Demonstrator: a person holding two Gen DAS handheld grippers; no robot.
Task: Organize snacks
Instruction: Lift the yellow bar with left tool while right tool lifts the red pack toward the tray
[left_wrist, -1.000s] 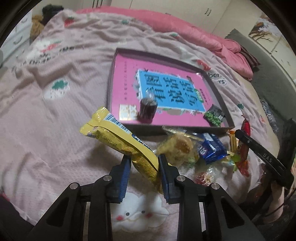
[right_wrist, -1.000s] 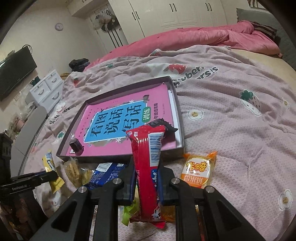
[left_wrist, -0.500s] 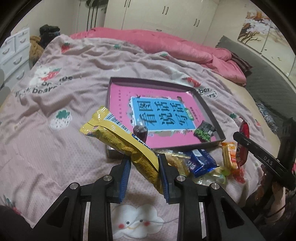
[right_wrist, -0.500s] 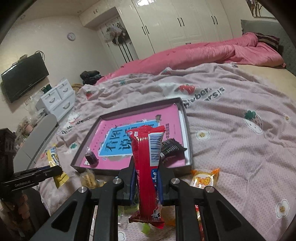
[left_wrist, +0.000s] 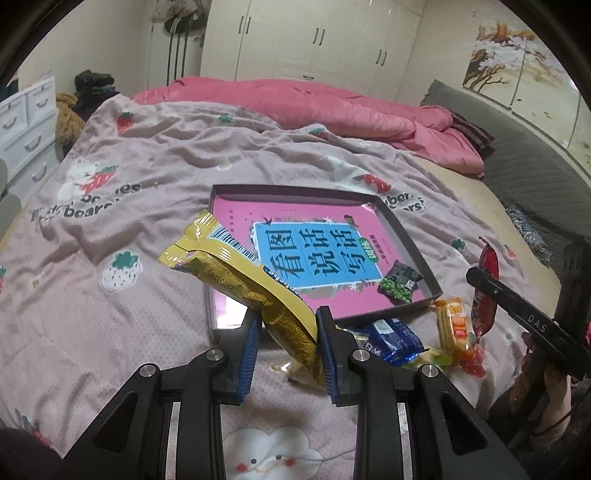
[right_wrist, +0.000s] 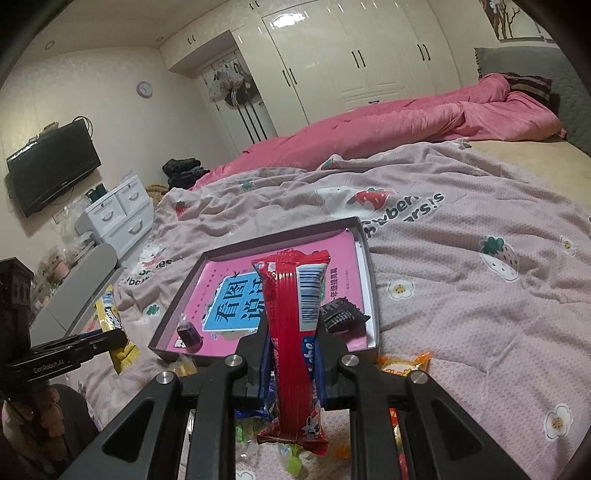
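The yellow snack pack (left_wrist: 243, 288) is held in the left gripper (left_wrist: 286, 343). Its jaws are squeezed tight on the low end of the pack. The pack is long and crinkly, with a bar code near its top. Its long side leans up and toward the upper left of the left wrist picture. Its top end hangs in front of the near left corner of the box (left_wrist: 402, 229).

The red snack pack (right_wrist: 295, 332) is held in the right gripper (right_wrist: 293, 350). Those jaws are clamped on its middle. It stands almost straight up in the right wrist picture, with its bar code near the top and its bottom end hanging under the jaws.

The box is a low, dark tray with a pink book (left_wrist: 310, 254) lying flat inside. It sits on the bed blanket (left_wrist: 147, 177), just past both packs, in the middle of each picture. Both hands look about as near to it as each other. The yellow pack is by the left part of the near wall and the red pack by the right part. I think each pack has to go forward over the near wall and then down.

Already in the box are a small dark and green pack (left_wrist: 400, 282) at the near right and a little dark jelly cup (right_wrist: 189, 334) at the near left. More snacks lie on the blanket in front of the box: a blue pack (left_wrist: 395, 338) and an orange pack (left_wrist: 456, 325).
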